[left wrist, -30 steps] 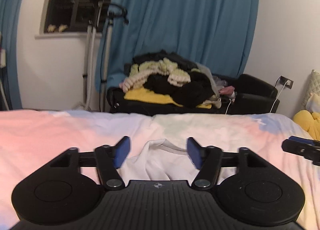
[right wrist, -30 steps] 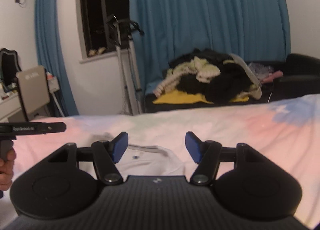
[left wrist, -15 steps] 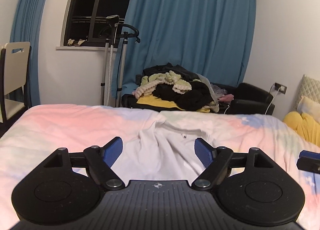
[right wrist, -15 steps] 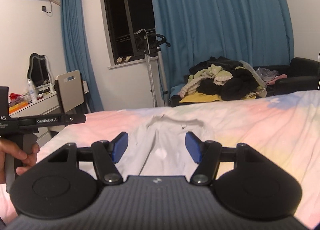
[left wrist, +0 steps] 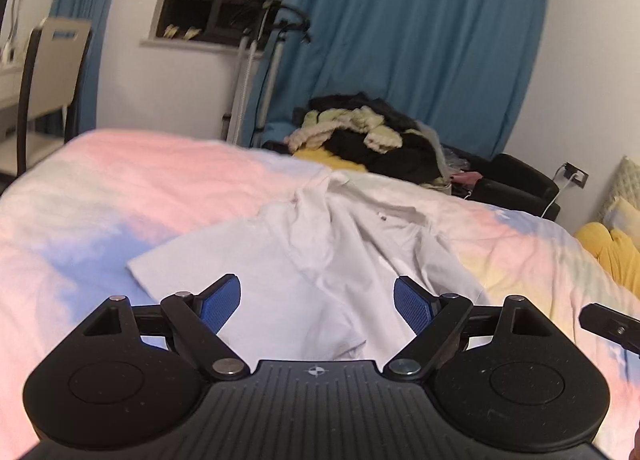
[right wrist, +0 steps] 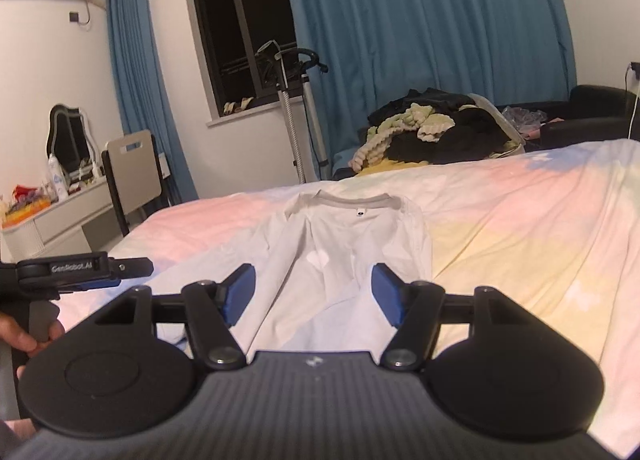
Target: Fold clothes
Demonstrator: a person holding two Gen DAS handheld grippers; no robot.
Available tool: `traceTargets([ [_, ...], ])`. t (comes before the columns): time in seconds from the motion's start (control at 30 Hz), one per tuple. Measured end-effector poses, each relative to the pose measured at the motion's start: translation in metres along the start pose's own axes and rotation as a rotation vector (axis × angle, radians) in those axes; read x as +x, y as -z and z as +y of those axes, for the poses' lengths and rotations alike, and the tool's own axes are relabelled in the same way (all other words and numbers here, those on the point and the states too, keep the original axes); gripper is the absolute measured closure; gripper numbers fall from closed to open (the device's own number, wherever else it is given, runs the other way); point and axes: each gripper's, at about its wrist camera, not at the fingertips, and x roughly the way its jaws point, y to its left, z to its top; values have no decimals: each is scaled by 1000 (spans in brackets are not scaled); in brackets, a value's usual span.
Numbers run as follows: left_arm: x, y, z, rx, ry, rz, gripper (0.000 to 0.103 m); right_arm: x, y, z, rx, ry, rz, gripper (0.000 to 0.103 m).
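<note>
White T-shirt (right wrist: 352, 260): thin matt cloth, creased, soft ribbed grey neckband toward far edge of bed.
Bedsheet (right wrist: 520, 228): matt pastel cloth, finely wrinkled.
Left gripper (left wrist: 317, 302): matt black plastic body, ribbed centre panel, shiny metal pivot pins; fingers (left wrist: 219, 302) faced with blue textured pads.
Right gripper (right wrist: 312, 298): same matt black plastic, ribbed panel, metal pins, blue pads.
Curtain (right wrist: 432, 40): heavy matt blue cloth, pleated.
Clothes pile (right wrist: 432, 132) beyond far edge: nubbly pale knit over dark fabric.
</note>
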Motion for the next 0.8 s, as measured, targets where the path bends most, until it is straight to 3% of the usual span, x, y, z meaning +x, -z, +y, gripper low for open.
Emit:
traceTargets([
  [0.27,13,2,11,-71,-49,32,15,20,10,-6,17,18,40,30],
  [0.5,35,-6,64,-267,-140,29,15,32,13,-23,133,21,80,25],
  [0.8,78,-6,123,-369,-240,79,17,40,21,-43,283,-2,135,17],
])
